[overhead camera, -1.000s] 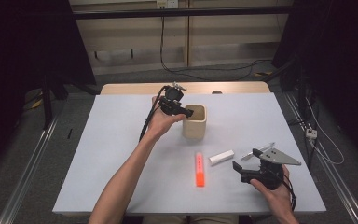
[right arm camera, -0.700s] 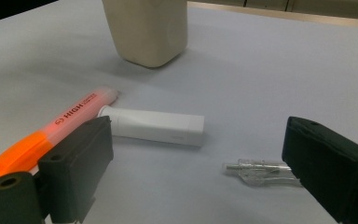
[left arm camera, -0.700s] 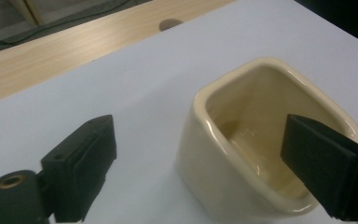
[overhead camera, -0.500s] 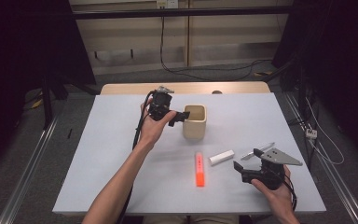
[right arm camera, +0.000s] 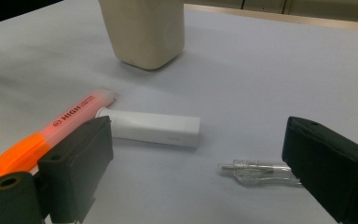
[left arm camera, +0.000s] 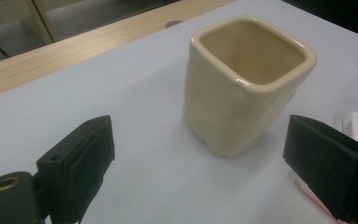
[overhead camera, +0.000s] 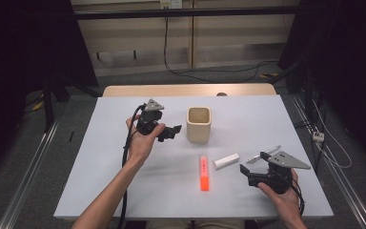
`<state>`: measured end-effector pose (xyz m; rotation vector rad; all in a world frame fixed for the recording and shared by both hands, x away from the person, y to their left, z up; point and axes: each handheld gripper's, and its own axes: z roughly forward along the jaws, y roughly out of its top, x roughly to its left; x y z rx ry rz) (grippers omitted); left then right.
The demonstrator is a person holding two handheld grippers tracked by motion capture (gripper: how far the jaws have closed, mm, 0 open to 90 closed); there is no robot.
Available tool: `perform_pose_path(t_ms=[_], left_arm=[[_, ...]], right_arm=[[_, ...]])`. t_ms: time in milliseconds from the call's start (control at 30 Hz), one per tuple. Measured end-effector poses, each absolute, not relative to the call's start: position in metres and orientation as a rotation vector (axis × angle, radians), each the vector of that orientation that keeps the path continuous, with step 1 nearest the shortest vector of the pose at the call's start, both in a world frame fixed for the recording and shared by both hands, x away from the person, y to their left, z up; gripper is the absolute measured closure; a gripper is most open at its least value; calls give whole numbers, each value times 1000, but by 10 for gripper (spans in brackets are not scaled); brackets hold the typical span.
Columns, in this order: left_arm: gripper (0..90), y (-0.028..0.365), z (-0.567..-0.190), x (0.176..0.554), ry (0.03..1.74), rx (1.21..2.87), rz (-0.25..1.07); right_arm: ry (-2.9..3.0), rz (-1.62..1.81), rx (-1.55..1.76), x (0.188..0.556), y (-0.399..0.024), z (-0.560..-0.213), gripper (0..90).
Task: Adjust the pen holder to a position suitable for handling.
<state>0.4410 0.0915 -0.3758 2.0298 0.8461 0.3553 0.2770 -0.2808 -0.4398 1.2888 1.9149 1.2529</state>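
A cream square cup (overhead camera: 199,124) stands upright near the middle of the white table (overhead camera: 100,186); its inside looks empty in the left gripper view (left arm camera: 247,84). My left gripper (overhead camera: 170,133) hovers just left of the cup, open, with nothing between its jaws (left arm camera: 198,154). An orange highlighter (overhead camera: 203,172) lies in front of the cup, and a white tube (overhead camera: 226,161) lies to its right. A clear pen-like piece (overhead camera: 263,155) rests by my right gripper (overhead camera: 255,163). That gripper is open and low near the table's front right, with the clear piece (right arm camera: 261,171) by its right jaw.
A wooden strip (overhead camera: 186,89) runs along the table's far edge. Dark stands and cables flank the table on both sides. The left gripper's cable (overhead camera: 125,157) trails along the forearm toward the front edge.
My left gripper has drawn back from over the cup's rim, moving left and toward the person. The right gripper and the loose items have stayed put.
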Motion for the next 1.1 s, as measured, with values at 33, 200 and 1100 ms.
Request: perform_pose_path(t_ms=[33,200,1100], left_arm=[[90,93,-376,439,841,2032,365],[84,103,-381,425,831,2037,400],[84,160,-416,357,828,2044,420]], right_arm=[[1912,1253,1286,277,-281,-440,89],[1905,1252,1288,276,-282,-439,89],[1910,1243,1290,277,-282,-440,89]])
